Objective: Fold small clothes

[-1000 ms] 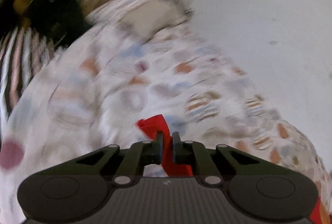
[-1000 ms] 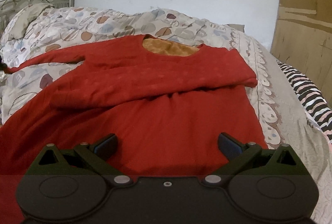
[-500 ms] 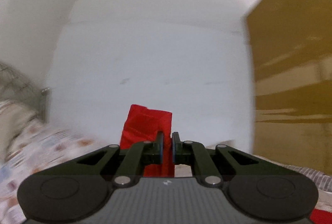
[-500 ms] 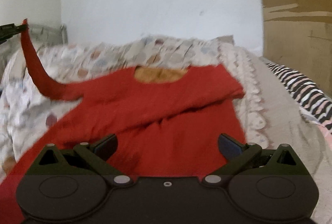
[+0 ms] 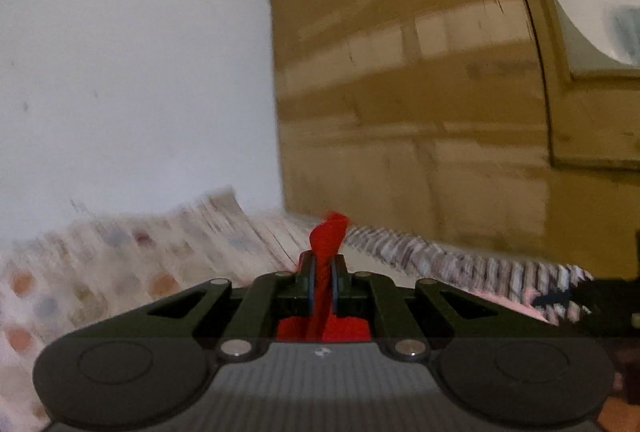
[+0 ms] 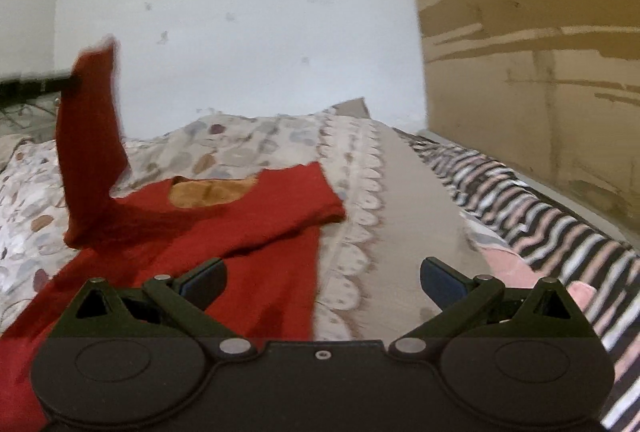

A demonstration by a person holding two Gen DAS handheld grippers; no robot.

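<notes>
A red long-sleeved top (image 6: 224,244) with an orange lining at the neck lies spread on the bed, its right sleeve folded across the chest. My left gripper (image 5: 323,274) is shut on the cuff of the left sleeve (image 5: 329,232). In the right wrist view that sleeve (image 6: 90,147) stands lifted high above the bed at the left, with the left gripper's fingers (image 6: 60,84) at its end. My right gripper (image 6: 322,282) is open and empty, low over the top's right edge.
The bed has a patterned quilt (image 6: 248,147) with a scalloped border (image 6: 356,216) and a striped blanket (image 6: 532,216) at the right. A brown wooden wardrobe (image 6: 532,51) stands along the right side. A white wall (image 6: 248,31) is behind the bed.
My left gripper has lifted the sleeve cuff off the bed and swung it up and toward the right. My right gripper has shifted right, staying open.
</notes>
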